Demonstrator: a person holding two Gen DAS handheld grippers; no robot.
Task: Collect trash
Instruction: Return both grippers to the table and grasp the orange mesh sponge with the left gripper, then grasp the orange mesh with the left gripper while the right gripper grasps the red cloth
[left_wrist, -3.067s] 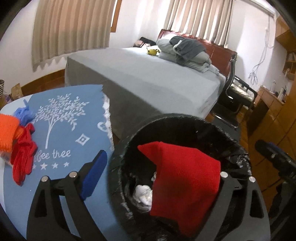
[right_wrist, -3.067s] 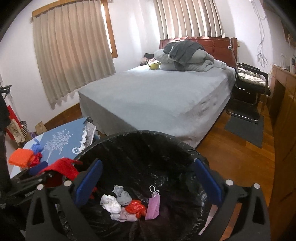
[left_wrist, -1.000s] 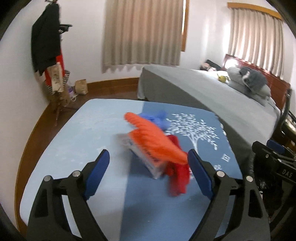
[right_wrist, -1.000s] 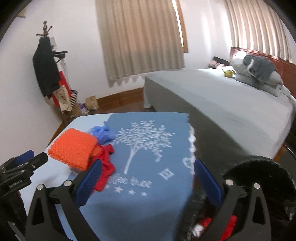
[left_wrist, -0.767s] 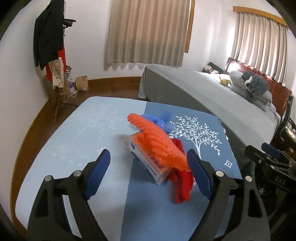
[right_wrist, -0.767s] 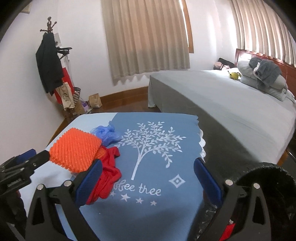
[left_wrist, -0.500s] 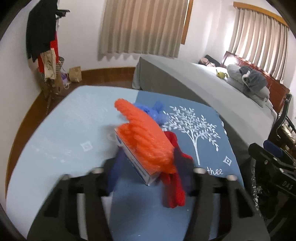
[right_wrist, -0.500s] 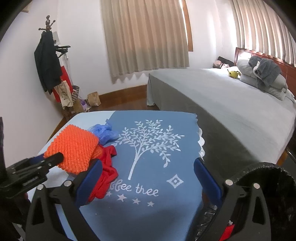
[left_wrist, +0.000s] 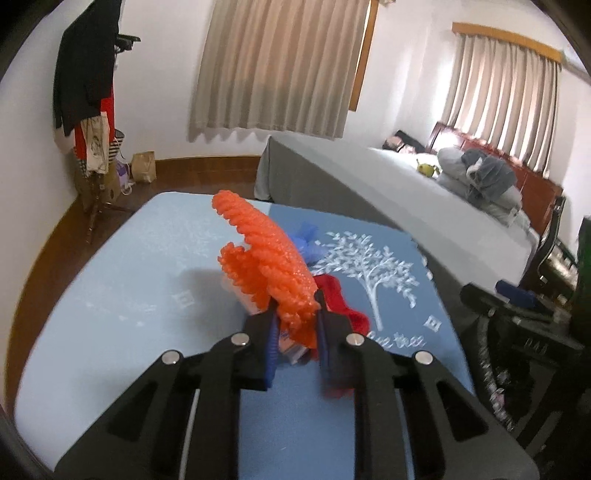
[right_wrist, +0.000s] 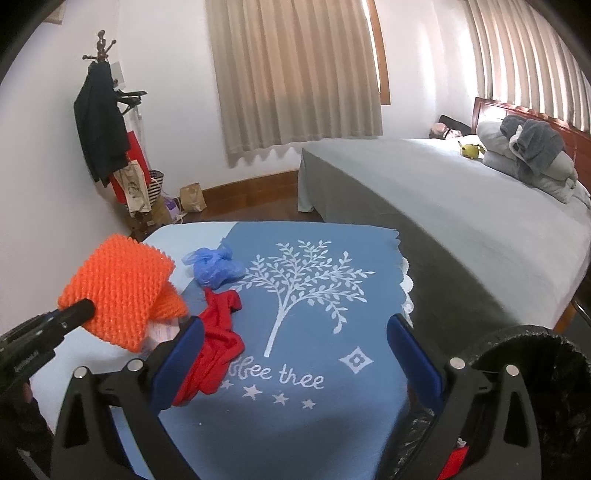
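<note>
Left gripper (left_wrist: 297, 314) jaws just closed, pinching orange knit cloth (left_wrist: 269, 258) near edge; shallow bite may slip. Right gripper (right_wrist: 295, 354) fingers spread, empty. Small box (left_wrist: 290, 341) beneath fingers could snag, drag.

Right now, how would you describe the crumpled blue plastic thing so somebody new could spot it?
Find the blue tablecloth with the white tree print beside the bed. Left of the treetop lies a blue plastic bag, behind the red cloth. It alone is thin, translucent and crinkled; the orange knitted piece is thick and woolly.
</note>
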